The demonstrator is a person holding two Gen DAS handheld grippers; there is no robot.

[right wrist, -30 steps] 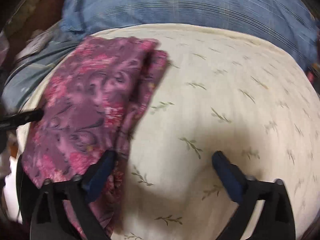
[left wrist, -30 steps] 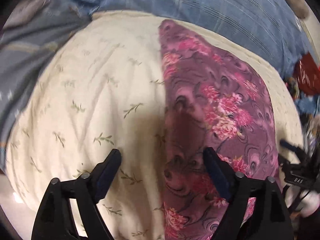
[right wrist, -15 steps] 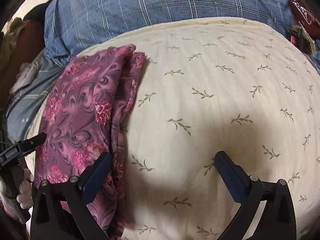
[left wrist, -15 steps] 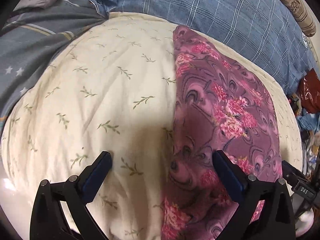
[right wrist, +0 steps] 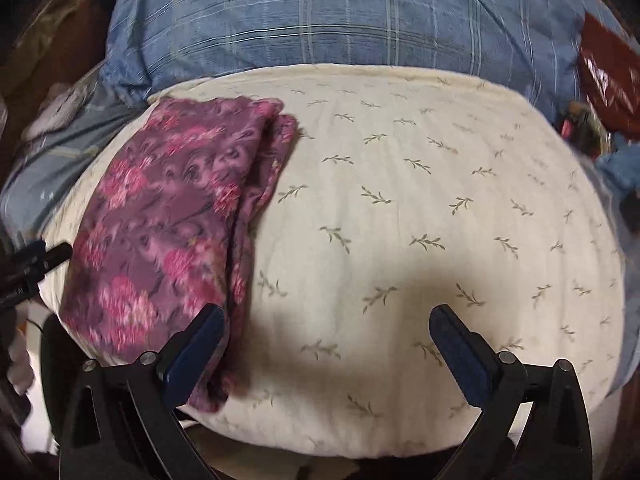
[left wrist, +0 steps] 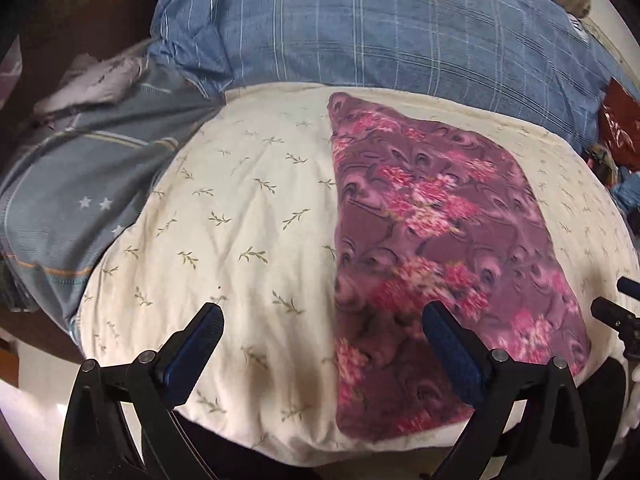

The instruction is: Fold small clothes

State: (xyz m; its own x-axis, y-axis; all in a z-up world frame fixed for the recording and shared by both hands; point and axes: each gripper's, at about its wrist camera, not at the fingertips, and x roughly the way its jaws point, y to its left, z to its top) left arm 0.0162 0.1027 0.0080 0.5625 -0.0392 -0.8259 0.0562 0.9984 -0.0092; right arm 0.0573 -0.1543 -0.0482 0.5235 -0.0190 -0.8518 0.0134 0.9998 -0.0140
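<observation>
A folded purple cloth with pink flowers (left wrist: 432,240) lies flat on a cream cushion with a leaf print (left wrist: 240,216). In the right wrist view the same cloth (right wrist: 172,220) sits on the cushion's (right wrist: 420,208) left side, its layered folded edge facing right. My left gripper (left wrist: 322,320) hangs open above the cushion, its right finger over the cloth's near part, nothing between the fingers. My right gripper (right wrist: 326,320) is open too, above bare cushion, its left finger just over the cloth's near right edge. Neither touches the cloth.
A blue checked pillow (left wrist: 380,32) lies behind the cushion. Grey-blue bedding with stars (left wrist: 80,184) is on the left. Red and mixed items (left wrist: 618,128) crowd the far right. The other gripper's black tip (left wrist: 616,316) shows at the right edge.
Both grippers have pulled back and risen from the cushion, so more of the blue pillow shows. The left jaws widened slightly. The folded cloth has stayed in place.
</observation>
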